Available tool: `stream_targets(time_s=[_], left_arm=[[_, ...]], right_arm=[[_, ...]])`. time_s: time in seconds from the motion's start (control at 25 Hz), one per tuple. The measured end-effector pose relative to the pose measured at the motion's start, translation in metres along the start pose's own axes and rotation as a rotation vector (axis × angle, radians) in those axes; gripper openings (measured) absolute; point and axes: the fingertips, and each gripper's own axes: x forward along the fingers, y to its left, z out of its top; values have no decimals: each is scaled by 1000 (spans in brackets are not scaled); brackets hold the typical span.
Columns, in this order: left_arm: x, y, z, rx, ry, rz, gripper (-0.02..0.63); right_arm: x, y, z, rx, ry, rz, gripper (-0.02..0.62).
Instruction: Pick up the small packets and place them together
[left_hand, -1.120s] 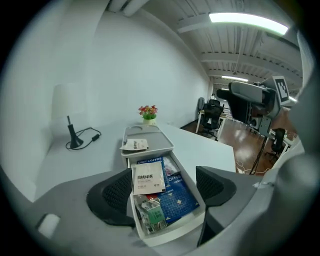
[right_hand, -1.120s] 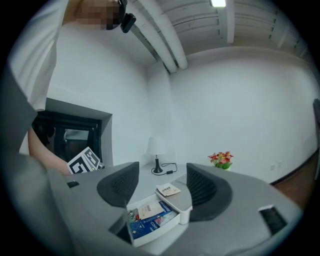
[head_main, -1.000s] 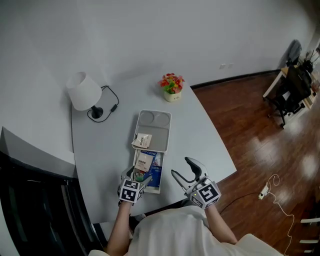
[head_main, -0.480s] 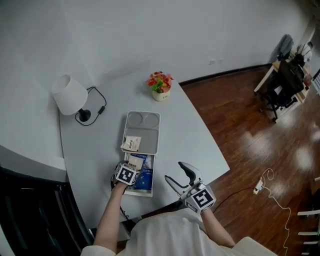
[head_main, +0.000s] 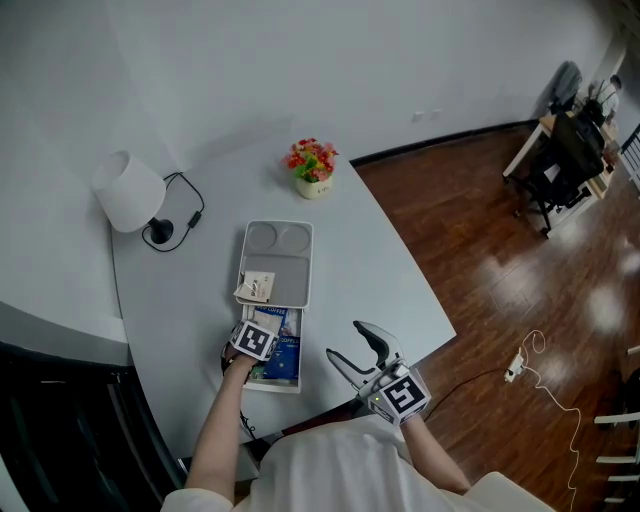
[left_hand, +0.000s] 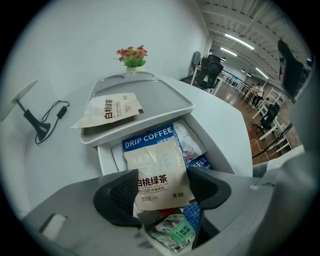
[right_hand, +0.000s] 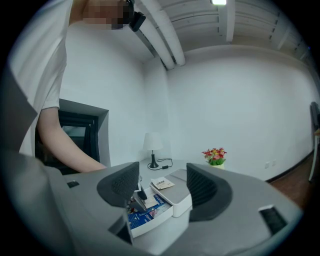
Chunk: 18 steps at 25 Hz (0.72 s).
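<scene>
A beige tea packet (left_hand: 156, 170) lies on top of the packets in the open white box (left_hand: 102, 160), over a blue drip coffee packet (left_hand: 147, 140) and a green one (left_hand: 177, 232). My left gripper (left_hand: 162, 189) points steeply down into the box (head_main: 262, 383). Its jaws have just been closing, with the tea packet flat between them and its edges at the pads. In the head view, the left gripper (head_main: 256, 343) covers that packet. A second beige packet (head_main: 255, 287) rests on the grey tray (head_main: 290, 250). My right gripper (head_main: 352, 345) hovers open and empty to the box's right.
A white lamp (head_main: 125, 190) with its black cable stands at the table's far left. A flower pot (head_main: 310, 165) stands at the far edge. The table's rounded right edge drops to a wooden floor (head_main: 480, 260). A dark cabinet flanks the table's left.
My left gripper has tipped downward and sunk into the box over the tea packet. The right gripper has kept its place.
</scene>
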Motion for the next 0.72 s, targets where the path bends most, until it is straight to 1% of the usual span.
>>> stream_targets(time_s=[0.08, 0.12, 0.16, 0.28, 0.32, 0.52, 0.72], left_arm=[[-4, 0, -3, -1, 16, 4, 255], [-7, 1, -2, 3, 10, 19, 200], [-10, 3, -1, 8, 0, 38, 129], [-22, 6, 3, -2, -44, 75, 84], [-28, 6, 5, -10, -62, 85, 37], [-56, -1, 7, -62, -143, 96, 37], [-78, -14, -4, -109, -214, 100, 35]], right_arm=[[0, 1, 0, 1, -4, 2, 288], [0, 2, 0, 1, -7, 4, 288], [0, 3, 1, 0, -10, 7, 288], [0, 7, 2, 0, -11, 19, 288], [0, 9, 2, 0, -11, 23, 288], [2, 18, 2, -4, -17, 48, 288], [4, 26, 3, -5, -23, 72, 288]])
